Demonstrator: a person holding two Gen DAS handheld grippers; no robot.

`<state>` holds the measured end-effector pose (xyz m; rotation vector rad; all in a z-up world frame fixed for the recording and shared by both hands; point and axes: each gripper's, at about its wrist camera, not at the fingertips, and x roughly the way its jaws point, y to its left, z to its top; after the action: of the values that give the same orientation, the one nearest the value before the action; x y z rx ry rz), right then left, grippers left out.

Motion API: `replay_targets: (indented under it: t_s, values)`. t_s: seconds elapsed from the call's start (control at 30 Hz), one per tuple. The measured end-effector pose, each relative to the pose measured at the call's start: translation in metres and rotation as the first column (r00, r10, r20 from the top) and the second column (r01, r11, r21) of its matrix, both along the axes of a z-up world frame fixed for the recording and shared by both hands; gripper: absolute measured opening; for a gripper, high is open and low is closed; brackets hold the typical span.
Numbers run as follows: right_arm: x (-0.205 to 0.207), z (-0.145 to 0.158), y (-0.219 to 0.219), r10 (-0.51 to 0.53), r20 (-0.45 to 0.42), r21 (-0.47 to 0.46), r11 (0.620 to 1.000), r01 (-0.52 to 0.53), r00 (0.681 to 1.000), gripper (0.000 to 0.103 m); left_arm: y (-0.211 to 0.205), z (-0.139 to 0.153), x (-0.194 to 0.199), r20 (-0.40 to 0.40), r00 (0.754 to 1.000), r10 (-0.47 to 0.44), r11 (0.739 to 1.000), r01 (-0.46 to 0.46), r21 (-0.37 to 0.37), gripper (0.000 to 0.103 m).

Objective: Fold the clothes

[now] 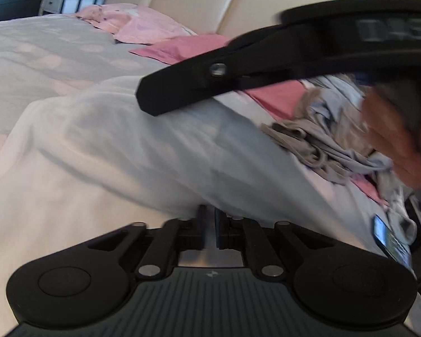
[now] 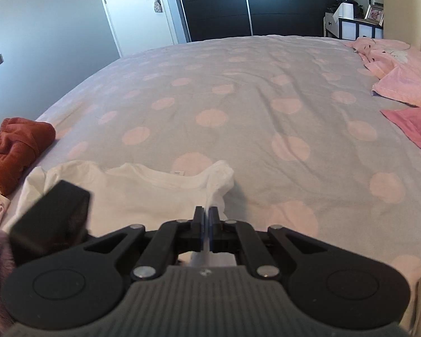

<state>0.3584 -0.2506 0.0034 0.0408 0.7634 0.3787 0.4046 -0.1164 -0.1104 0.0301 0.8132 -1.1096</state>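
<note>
Low in both frames | your left claw (image 1: 209,229) and right claw (image 2: 206,229) each pinch the white shirt (image 2: 143,193) | thin, limp, light cloth; hold hems, it sags.

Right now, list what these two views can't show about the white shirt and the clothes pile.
- White shirt: its lower half is hidden behind the right hand-held gripper in the right wrist view.
- Clothes pile: blurred in the left wrist view, partly covered by a hand; garments can't be counted.
</note>
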Motion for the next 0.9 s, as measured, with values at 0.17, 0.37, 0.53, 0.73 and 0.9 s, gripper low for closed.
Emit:
replay_targets:
  t_s: [0.17,0.37,0.53,0.73,0.9]
  values:
    - [0.002,-0.001,-0.003,-0.016,-0.013,0.012,1.000,0.016,1.000,0.004,0.011,-0.003,0.017,-0.010,1.000,0.018,1.000,-0.018,-0.005,0.000]
    - [0.002,-0.003,-0.008,-0.039,-0.020,0.001,0.999,0.039,0.999,0.004,0.036,0.006,0.044,0.007,0.993,0.118,0.992,-0.118,0.039,0.000]
    - [0.003,-0.002,-0.007,-0.037,-0.018,0.001,0.999,0.037,0.999,0.004,0.073,0.019,0.056,-0.067,0.968,0.240,0.970,-0.242,-0.026,0.001]
    - [0.005,-0.006,-0.008,-0.037,-0.028,0.020,0.999,0.038,0.999,0.004,0.057,0.013,0.042,-0.007,0.993,0.121,0.991,-0.120,0.063,0.001]
    - [0.006,-0.007,-0.001,-0.014,-0.027,0.030,0.999,0.014,1.000,0.004,0.050,0.002,0.067,-0.051,0.965,0.256,0.966,-0.257,-0.006,0.001]
